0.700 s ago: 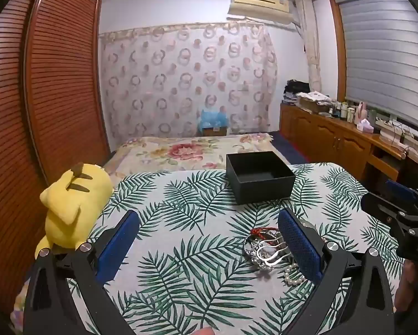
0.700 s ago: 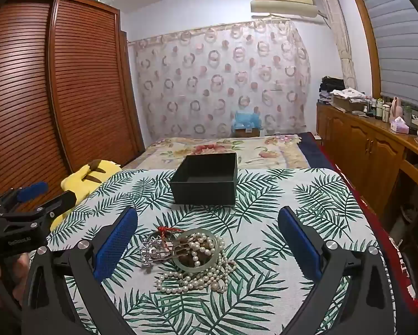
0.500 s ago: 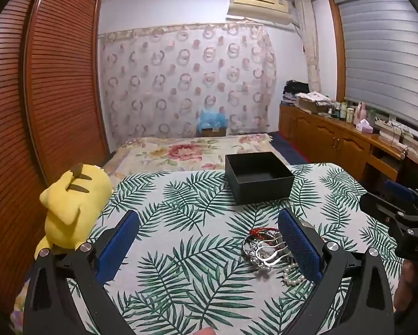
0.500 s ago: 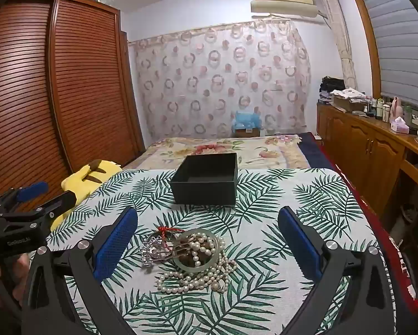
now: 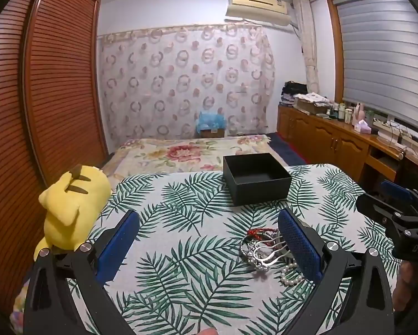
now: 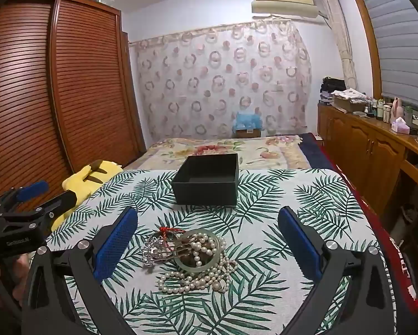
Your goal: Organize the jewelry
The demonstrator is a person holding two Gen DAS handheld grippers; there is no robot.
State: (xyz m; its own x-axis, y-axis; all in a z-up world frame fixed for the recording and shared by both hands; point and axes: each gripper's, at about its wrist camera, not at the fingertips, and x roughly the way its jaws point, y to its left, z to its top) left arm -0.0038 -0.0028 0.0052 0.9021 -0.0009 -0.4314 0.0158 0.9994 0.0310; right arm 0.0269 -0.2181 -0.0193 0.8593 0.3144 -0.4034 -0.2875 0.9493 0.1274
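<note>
Jaws spread wide on both: left gripper [image 5: 208, 244] and right gripper [image 6: 207, 241] each hold nothing, blue textured pads [image 6: 115, 241] well apart. Jewelry pile [image 6: 192, 256] lies on the leaf-print tablecloth [image 6: 278, 203], between the right gripper's fingers and just beside the left gripper's right finger, which hides part of it in the left wrist view. Pile contents: pale green bangle [image 6: 213, 265], round and smooth, lying flat; white pearl strand [image 6: 186, 282] looped over and in front of it; silver chain bracelets [image 5: 260, 251] tangled on the left side; red knotted cord [image 6: 168, 229] at the far edge. No clear long axis, heap is roughly round. Black box [image 6: 207, 178], square, matte, open top, sits further along the table, apart from the pile, nothing between them. Yellow plush toy [image 5: 72, 203] at the table's left edge. Wooden slatted wardrobe [image 6: 55, 83] left, floral bed [image 6: 222, 148] behind, wooden cabinets [image 6: 370, 145] right.
</note>
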